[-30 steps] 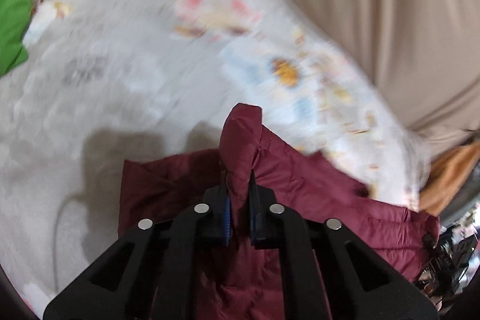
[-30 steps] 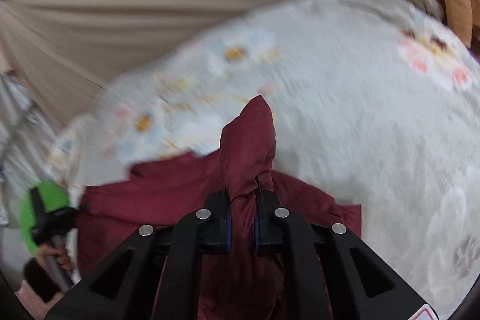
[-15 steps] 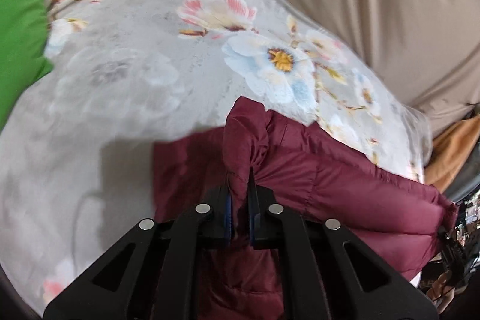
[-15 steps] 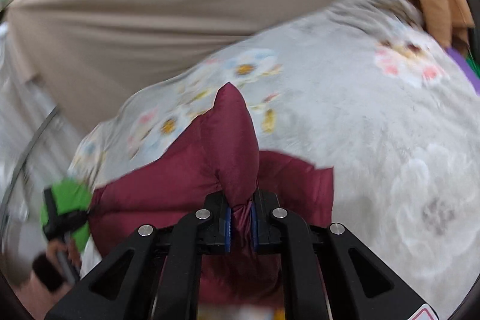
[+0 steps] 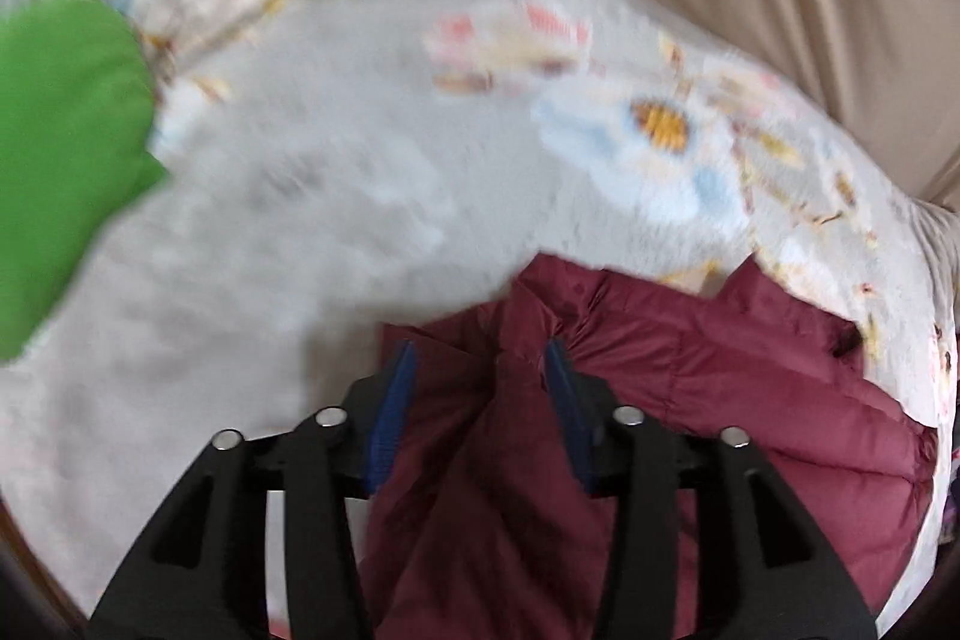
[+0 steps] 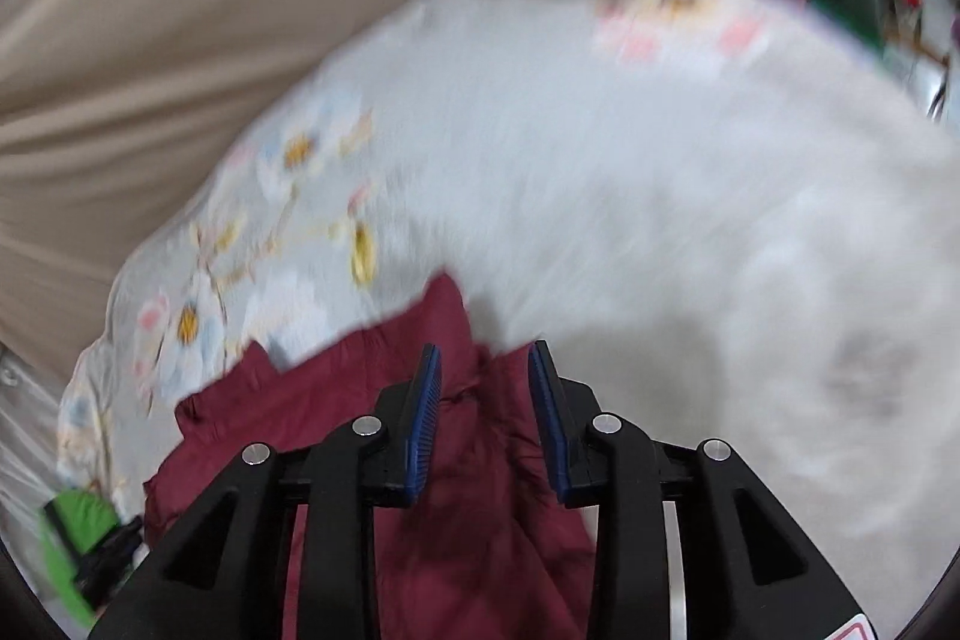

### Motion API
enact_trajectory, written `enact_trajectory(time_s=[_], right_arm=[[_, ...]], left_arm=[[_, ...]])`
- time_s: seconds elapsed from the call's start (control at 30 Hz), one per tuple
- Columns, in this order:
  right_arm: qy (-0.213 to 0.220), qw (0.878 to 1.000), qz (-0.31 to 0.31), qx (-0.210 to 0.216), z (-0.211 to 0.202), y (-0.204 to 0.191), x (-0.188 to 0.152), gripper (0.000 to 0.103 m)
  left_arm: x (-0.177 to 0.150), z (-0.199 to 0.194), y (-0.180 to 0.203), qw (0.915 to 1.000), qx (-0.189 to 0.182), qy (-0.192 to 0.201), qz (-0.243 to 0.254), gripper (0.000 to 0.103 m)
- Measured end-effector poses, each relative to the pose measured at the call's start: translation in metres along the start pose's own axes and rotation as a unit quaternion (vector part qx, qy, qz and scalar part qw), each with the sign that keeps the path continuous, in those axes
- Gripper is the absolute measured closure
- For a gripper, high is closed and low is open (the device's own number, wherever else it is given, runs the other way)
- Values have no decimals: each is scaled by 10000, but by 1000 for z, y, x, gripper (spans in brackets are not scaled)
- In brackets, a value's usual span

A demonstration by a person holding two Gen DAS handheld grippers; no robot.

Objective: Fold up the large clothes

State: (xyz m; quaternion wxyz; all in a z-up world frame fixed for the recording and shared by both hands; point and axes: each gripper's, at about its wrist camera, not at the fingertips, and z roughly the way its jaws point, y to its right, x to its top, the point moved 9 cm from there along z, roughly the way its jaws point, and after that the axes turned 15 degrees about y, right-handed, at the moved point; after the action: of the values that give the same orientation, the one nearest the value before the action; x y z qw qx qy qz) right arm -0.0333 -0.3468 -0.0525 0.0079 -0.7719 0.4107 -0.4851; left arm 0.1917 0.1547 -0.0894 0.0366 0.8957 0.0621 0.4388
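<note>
Both units share one build. Left gripper (image 5: 480, 370): matte black plastic frame with four tapering struts fanning toward the lens, each with a long cut-out slot and a round silver screw head at its far end. The two fingers (image 5: 396, 400) are black, each faced on its inner side with a ribbed blue pad. Right gripper (image 6: 485, 373): same black frame, four silver screw heads and ribbed blue pads (image 6: 423, 418). A white label edged in red (image 6: 852, 631) sits at the frame's lower right corner.
</note>
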Motion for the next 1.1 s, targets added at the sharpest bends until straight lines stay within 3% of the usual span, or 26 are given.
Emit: enact_trajectory(time_s=[0.07, 0.1, 0.17, 0.23, 0.33, 0.4, 0.43, 0.47, 0.53, 0.6, 0.67, 0.73, 0.83, 0.9, 0.93, 1.0, 1.1], right_arm=[[-29, 9981, -505, 339, -25, -27, -7, 72], [-136, 9957, -754, 514, -32, -42, -17, 73], [-614, 9816, -1417, 1126, -48, -92, -65, 77], [-1080, 9610, -1935, 1655, -56, -137, -118, 87], [-1605, 9295, -2659, 1989, -57, -170, -190, 94], [-1740, 9224, -2964, 1763, -48, -156, -209, 100], [-1741, 9264, -2965, 1535, -41, -140, -208, 102], [-1760, 9394, -2684, 1207, -34, -110, -198, 103], [-1748, 9631, -1947, 631, -26, -51, -174, 103], [-1655, 9777, -1294, 72, -22, 7, -151, 103], [-1513, 9796, -1209, -542, -26, 52, -134, 103], [-1438, 9745, -1468, -904, -29, 64, -125, 99], [-1109, 9836, -1305, -561, -41, 40, -109, 99], [-936, 9875, -1264, -109, -46, 0, -102, 99], [-948, 9875, -1255, 75, -49, -13, -102, 99], [-1160, 9810, -1429, 618, -41, -68, -112, 99], [-1429, 9661, -1854, 1091, -25, -131, -135, 100]], left_arm=[[3, -27, 18, 9994, -330, 103, 51, 59], [-3, -44, 40, 9975, -692, 41, 134, 59], [-23, -58, 76, 9919, -1203, -190, 350, 59], [-64, -67, 125, 9790, -1781, -610, 783, 59], [-118, -62, 148, 9695, -1784, -1083, 1283, 60], [-133, -57, 133, 9723, -1576, -1078, 1351, 61], [-134, -55, 120, 9745, -1450, -1075, 1331, 62], [-132, -52, 100, 9784, -1269, -1083, 1218, 68], [-130, -45, 70, 9836, -943, -1107, 1070, 69], [-130, -40, 35, 9876, -622, -1087, 944, 70], [-131, -41, 19, 9887, -604, -1116, 796, 70], [-128, -46, 12, 9899, -527, -1134, 674, 70], [-108, -61, 14, 9938, -577, -894, 313, 66], [-93, -63, 10, 9959, -463, -697, 354, 53], [-89, -61, 6, 9964, -352, -653, 411, 53], [-88, -56, -7, 9969, -191, -689, 343, 53], [-90, -48, -27, 9959, -131, -893, -83, 52]])
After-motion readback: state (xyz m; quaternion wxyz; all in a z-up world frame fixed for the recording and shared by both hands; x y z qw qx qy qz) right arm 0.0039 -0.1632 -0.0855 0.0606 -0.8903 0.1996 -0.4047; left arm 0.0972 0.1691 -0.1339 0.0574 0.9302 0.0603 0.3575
